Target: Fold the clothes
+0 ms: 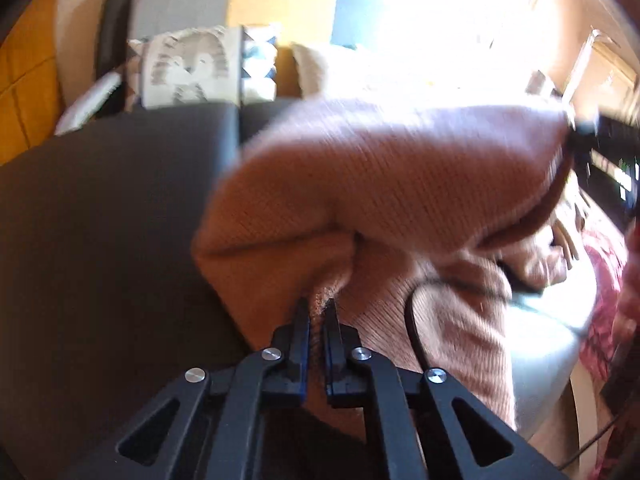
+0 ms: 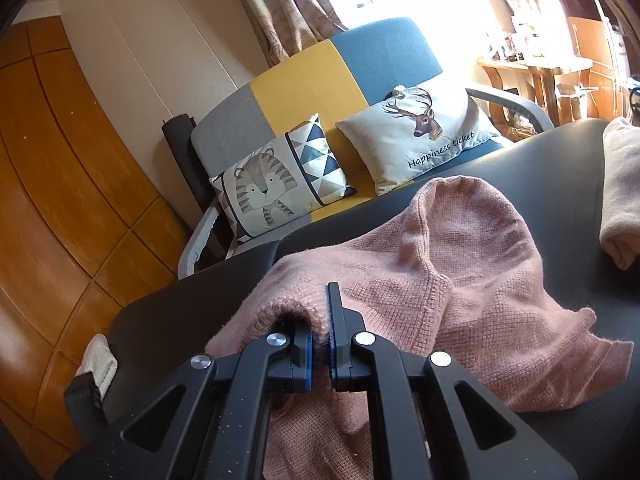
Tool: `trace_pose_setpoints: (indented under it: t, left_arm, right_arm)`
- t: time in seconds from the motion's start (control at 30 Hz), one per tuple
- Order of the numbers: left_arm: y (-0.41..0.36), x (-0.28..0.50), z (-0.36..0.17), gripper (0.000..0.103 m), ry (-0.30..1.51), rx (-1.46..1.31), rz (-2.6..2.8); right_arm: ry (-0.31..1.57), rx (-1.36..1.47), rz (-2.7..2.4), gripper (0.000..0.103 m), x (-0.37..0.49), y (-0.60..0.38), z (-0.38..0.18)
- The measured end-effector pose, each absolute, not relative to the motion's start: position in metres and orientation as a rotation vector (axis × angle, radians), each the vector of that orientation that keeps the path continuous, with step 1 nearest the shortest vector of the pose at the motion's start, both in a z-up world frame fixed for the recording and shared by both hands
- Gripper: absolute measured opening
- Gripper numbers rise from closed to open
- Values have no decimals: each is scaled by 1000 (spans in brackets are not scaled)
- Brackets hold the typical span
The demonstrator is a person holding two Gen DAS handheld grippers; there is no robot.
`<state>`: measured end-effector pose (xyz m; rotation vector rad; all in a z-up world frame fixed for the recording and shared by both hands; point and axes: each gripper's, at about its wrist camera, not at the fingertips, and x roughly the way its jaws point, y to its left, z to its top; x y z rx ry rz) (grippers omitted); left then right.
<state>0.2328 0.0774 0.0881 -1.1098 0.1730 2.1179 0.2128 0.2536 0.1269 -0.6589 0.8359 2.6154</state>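
dark tabletop [image 2: 540, 168] carrying pink knit sweater [image 2: 460, 280] | left gripper [image 1: 317, 308] pinching its bunched edge, sweater stretching rightward | right gripper [image 2: 320, 320] pinching a fold, sweater spreading ahead-right

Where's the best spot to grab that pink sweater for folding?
At its edge, from the near side, fingers slid flat along the dark table. The pink sweater is limp, so only a bunched hem gives purchase. Both the left gripper and right gripper pinch such an edge now.

Fuzzy ribbed pink knit sweater [image 2: 472, 280] (matt) on smooth dark table [image 2: 540, 168]
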Motion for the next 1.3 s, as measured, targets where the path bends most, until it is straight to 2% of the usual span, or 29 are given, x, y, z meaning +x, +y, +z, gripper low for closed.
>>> trace_pose_setpoints:
  t: [0.13,0.53,0.7,0.87,0.93,1.03,1.13,1.3]
  left_arm:
    - [76,234,113,4,113,-960,2251]
    - [-23,108,223,4,-34,-462,2510]
    - [-51,74,289,4,-102,-292,2560]
    - [-83,98,349,2,-118,-8,2603]
    - [-85,97,364,2,-89,0,2576]
    - [-76,91,351,4,-18,-86,2512]
    - [-60,78,303,20,33,-246,2450]
    - [-42,71,204,23,52,-564,2234]
  right_arm:
    - [825,-602,2638,5,211,246,138]
    - [635,-248,2785,5,212,221,239]
    - [571,-136,2829,5,214,217,279]
    - [590,-142,2856,5,207,213,291]
    - [603,-173,2843,5,207,215,282]
    - [622,-219,2823,5,207,218,268]
    - [641,-264,2802,5,207,222,255]
    - [694,-327,2761,5,212,231,232]
